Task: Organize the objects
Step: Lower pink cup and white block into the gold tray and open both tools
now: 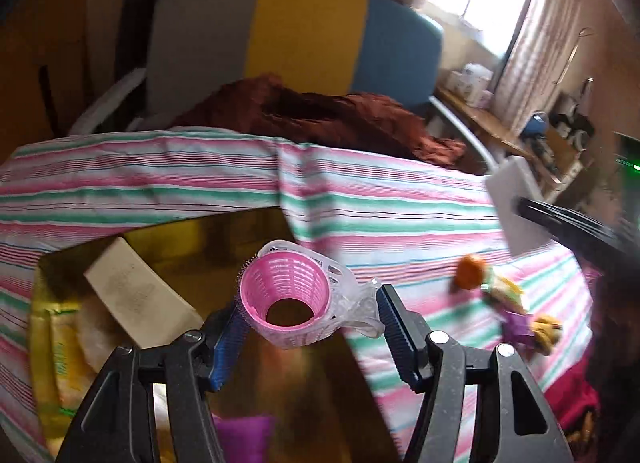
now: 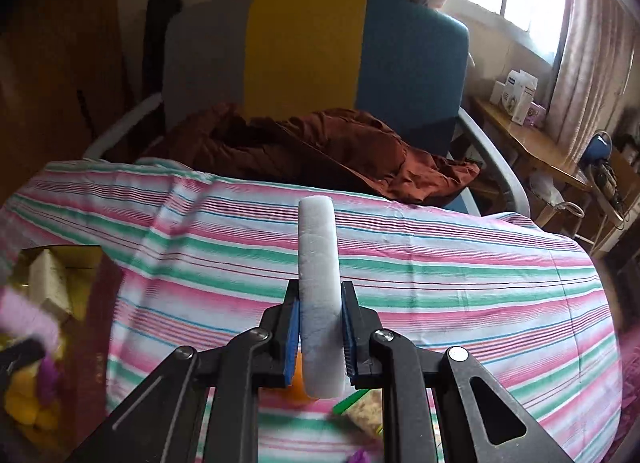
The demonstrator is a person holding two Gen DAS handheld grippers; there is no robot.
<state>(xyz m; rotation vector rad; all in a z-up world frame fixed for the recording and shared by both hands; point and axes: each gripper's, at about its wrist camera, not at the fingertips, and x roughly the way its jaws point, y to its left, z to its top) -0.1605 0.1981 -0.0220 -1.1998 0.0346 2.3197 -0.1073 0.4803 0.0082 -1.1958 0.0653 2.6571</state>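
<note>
Both jaws clamped: curler (image 1: pixel 290 297), foam (image 2: pixel 320 295).

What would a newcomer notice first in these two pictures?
First, the pink hair roller between the left gripper's fingers, above the open yellow box. Next, the white foam piece clamped upright in the right gripper, over the striped sheet. A small doll lies on that sheet.

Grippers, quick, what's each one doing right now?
Left gripper: closed on a pink ribbed plastic hair roller.
Right gripper: closed on a white foam slab.
</note>
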